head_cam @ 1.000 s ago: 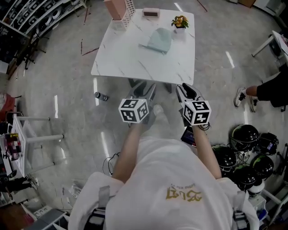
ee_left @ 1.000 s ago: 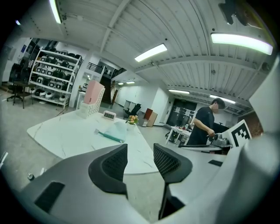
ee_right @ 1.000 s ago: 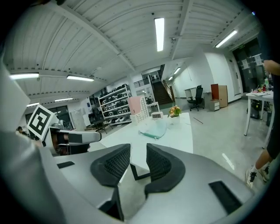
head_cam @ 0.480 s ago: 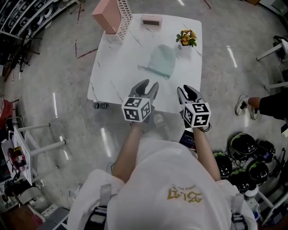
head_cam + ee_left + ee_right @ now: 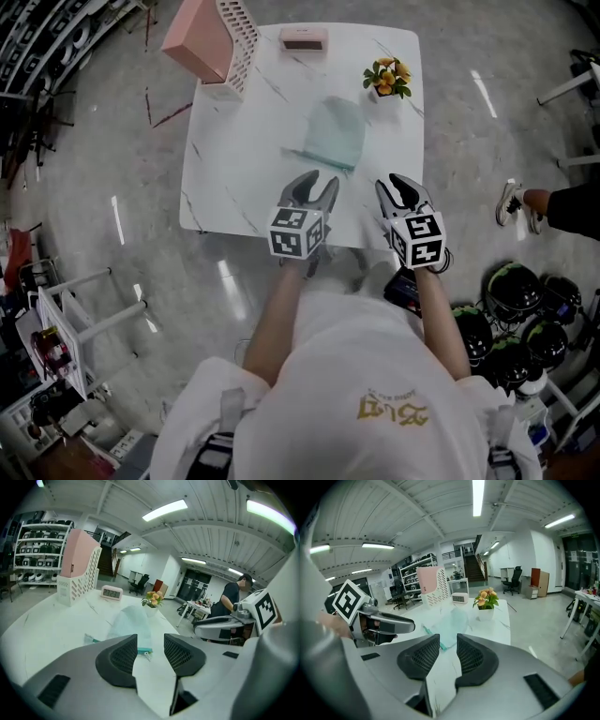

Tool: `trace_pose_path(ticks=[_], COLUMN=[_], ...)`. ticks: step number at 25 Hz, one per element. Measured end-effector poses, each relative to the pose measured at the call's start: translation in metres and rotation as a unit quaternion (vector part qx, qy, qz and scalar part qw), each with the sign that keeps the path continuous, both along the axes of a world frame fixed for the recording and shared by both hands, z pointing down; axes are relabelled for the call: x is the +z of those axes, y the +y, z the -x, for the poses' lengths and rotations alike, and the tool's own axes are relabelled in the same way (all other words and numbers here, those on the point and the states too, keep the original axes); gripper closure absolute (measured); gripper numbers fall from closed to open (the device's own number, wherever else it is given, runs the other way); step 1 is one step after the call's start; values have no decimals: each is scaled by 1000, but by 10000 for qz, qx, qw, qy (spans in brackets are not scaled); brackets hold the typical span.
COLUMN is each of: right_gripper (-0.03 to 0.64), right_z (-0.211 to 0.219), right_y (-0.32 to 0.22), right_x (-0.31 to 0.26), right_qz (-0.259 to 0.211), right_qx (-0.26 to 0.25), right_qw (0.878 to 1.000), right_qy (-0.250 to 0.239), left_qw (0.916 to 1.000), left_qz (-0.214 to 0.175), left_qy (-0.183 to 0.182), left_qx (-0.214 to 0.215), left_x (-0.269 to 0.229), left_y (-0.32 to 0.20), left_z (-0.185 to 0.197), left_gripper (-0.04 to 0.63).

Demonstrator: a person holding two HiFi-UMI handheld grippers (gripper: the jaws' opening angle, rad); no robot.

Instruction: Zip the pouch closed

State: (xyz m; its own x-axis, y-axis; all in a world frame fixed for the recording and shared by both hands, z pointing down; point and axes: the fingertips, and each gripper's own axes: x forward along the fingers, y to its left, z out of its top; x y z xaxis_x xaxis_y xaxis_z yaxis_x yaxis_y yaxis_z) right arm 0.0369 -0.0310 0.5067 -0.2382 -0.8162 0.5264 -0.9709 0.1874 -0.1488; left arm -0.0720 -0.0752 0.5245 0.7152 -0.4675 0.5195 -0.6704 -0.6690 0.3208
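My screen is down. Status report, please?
Left gripper, right gripper: open, empty. Pale green fabric pouch: flat on white marble table, untouched, ahead of both. Nothing in the way.

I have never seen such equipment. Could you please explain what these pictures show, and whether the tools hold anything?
No robot here: a person holds a two-jaw tool in each hand, the left gripper and the right gripper. The patterned cubes belong to them. One picture comes from a camera on the person's head, looking down; the other two from cameras on the grippers, looking along the jaws. On the white table are a pale green pouch, a flower pot, a small clock and a pink file holder. Both grippers' jaws stand apart and hold nothing; the pouch lies untouched beyond them.
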Motion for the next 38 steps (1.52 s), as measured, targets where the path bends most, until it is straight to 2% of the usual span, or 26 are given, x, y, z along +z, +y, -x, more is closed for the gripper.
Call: trace_pose_path(ticks=[8,12,19,23,32,38], right_gripper=[489,489,492,493,496,499], right_z=[-5,-2,-1,-1,2,4], right_y=[-24,-34,-48,-48,-47,-49], right_x=[17,30,62,75,92,96], right_qz=[225,403,655,858,992,1002], right_qx=[-598,-1065,-1585,-1590,-1848,-1959], right_qw=[9978,9931,9847,9835,9777,9755], right_qy=[199,290,321,19,27,34], left_qw=[9992,9979,9951,9925,9838,9822], left_qz=[252,381,437,459,460,538], left_qy=[-289,-470,-868,-1121,-1730,-1796], left_qx=[-110,-246,-208,-186,-55,-100], left_x=[28,40,69,84,106,112], left_y=[-5,-6,-12,-11,-10,-11], left_z=[-12,-18,-30,-33,-46,-48], left_gripper=[400,400,399,403,420,424])
